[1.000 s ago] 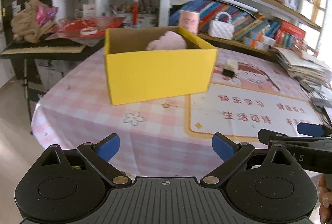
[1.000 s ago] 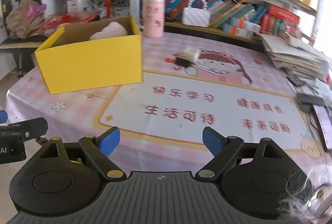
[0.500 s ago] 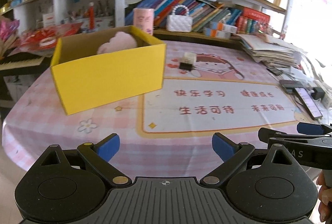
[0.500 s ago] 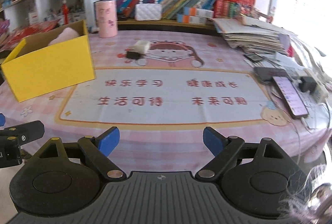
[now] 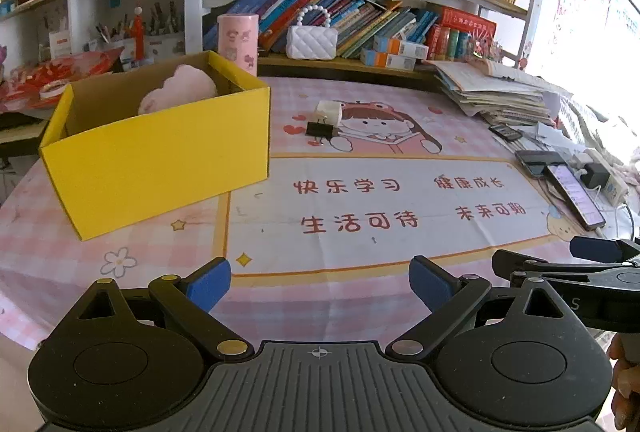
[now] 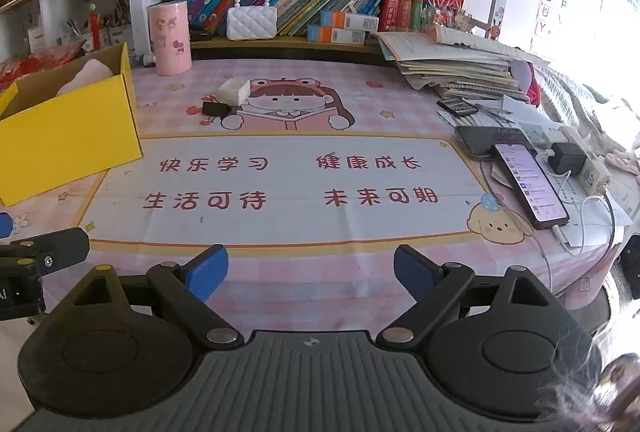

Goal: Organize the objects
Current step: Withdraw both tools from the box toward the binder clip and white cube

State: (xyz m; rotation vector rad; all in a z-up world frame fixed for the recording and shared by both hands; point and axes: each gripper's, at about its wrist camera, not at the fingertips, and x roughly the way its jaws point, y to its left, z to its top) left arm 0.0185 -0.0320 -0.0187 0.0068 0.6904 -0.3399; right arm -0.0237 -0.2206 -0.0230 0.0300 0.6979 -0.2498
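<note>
Matt cardboard box (image 5: 160, 155), glossy printed tablecloth (image 5: 400, 244), soft plush toy (image 5: 180, 91).

A pink checked table (image 6: 280, 284) carries a printed mat (image 6: 288, 187). Left of the mat stands a yellow box (image 5: 160, 159); at its far edge lie a black binder clip (image 6: 216, 108) and a white block (image 6: 234, 89); right of it, phones (image 6: 528, 183) and stacked papers (image 6: 452, 67).

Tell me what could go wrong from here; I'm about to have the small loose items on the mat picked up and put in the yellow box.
1. The black binder clip lies right against the white block; closing on one may knock the other away.
2. The pink soft item already fills part of the yellow box, so a drop may land on it.
3. The phones and white cable near the table's right edge could snag the right gripper.
</note>
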